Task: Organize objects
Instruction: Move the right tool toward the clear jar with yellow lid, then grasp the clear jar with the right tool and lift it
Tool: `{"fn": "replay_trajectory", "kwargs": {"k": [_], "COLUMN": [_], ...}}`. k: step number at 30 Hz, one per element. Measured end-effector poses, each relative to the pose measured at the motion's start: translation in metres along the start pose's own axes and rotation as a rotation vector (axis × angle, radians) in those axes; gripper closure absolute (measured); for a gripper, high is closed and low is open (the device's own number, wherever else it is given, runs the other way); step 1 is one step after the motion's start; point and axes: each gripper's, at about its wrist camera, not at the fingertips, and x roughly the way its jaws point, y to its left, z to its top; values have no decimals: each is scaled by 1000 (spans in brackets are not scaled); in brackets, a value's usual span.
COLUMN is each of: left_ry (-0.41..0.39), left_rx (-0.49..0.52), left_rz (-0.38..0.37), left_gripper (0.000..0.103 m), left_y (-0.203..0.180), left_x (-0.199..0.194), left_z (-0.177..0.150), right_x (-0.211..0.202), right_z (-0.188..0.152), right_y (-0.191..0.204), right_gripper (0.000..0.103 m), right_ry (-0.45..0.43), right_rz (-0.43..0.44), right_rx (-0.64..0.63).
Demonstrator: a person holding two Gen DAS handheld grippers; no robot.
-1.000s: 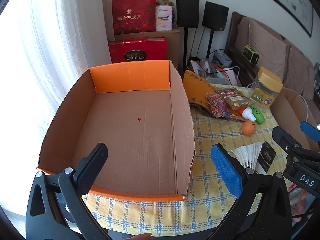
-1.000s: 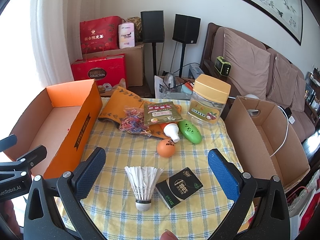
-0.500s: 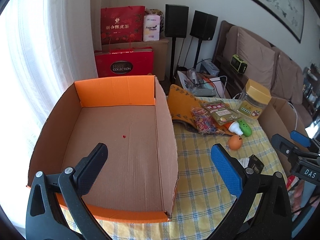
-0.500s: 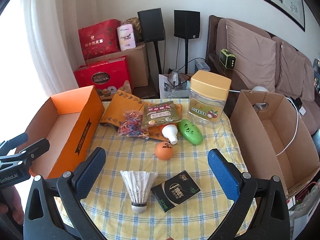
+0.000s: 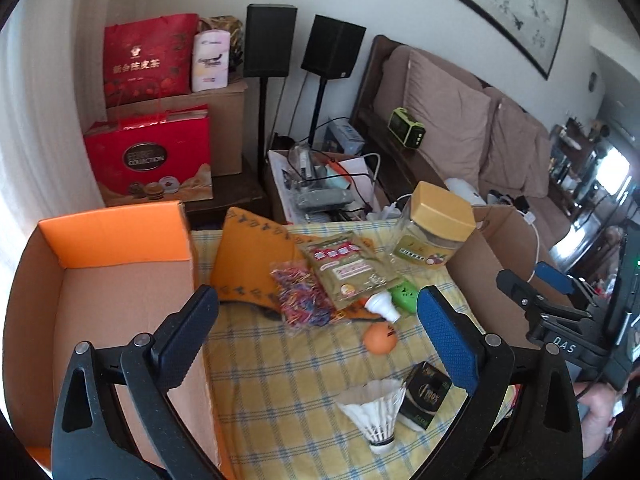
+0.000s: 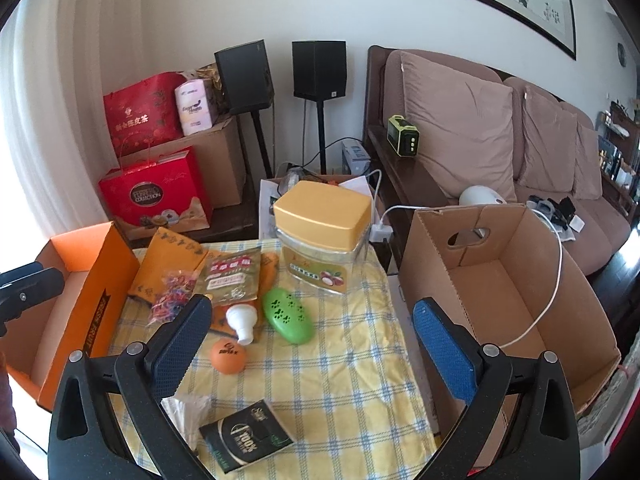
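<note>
Where it stands upright, the shuttlecock (image 5: pixel 374 412) is white-feathered.

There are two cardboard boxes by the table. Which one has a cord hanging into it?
The plain brown box on the right: a white cable drapes over its rim. The orange box on the left has none.

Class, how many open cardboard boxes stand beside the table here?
2: the orange box at the table's left edge, and the plain brown box at its right. Others may be hidden.
</note>
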Motion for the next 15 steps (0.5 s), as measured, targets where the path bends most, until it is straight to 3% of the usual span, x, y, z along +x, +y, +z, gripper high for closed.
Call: {"fn": "replay_trajectory", "kwargs": {"k": [6, 9, 11, 15], "left_ry": [25, 52, 83, 124], "left_rx": [73, 60, 41, 36], "left_rz": [12, -37, -89, -124], "left_gripper": [10, 16, 27, 27], "left_y": [-38, -51, -58, -76], "left_x": [60, 91, 111, 149], "left_z": [38, 51, 61, 78], "right_x": [31, 46, 53, 66], "right_z": [19, 27, 33, 43], "right_y": [-30, -42, -47, -58], "right_gripper": [18, 28, 35, 37], "right_ry": [23, 57, 65, 70], "right_rz": [-1, 38, 54, 113], "right_rx": [43, 79, 89, 139]}}
